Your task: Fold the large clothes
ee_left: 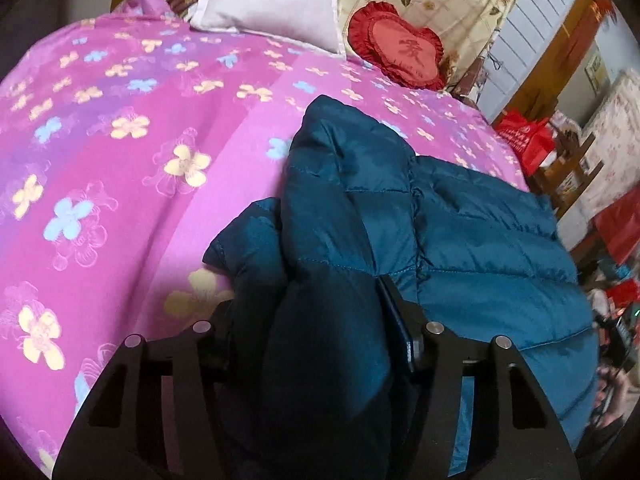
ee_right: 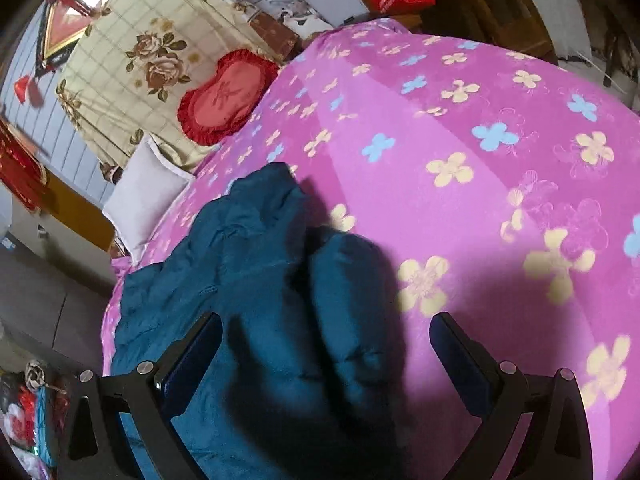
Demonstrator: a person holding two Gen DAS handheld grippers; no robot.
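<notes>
Both wrist cams close, angled down over bed (ee_left: pixel 120 140); both share blue jacket (ee_left: pixel 460 220), heart cushion (ee_right: pixel 228 96), white pillow (ee_left: pixel 276 0) at far end.

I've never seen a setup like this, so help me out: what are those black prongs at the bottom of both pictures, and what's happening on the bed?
Each picture comes from a camera on a hand-held two-finger claw, one per hand. In the left view, the left claw has a fold of the teal puffer jacket pinched between its fingers. In the right view, the right claw is open above the jacket, gripping nothing. The jacket lies on a pink flowered bedspread, with a white pillow and a red heart cushion behind it.
</notes>
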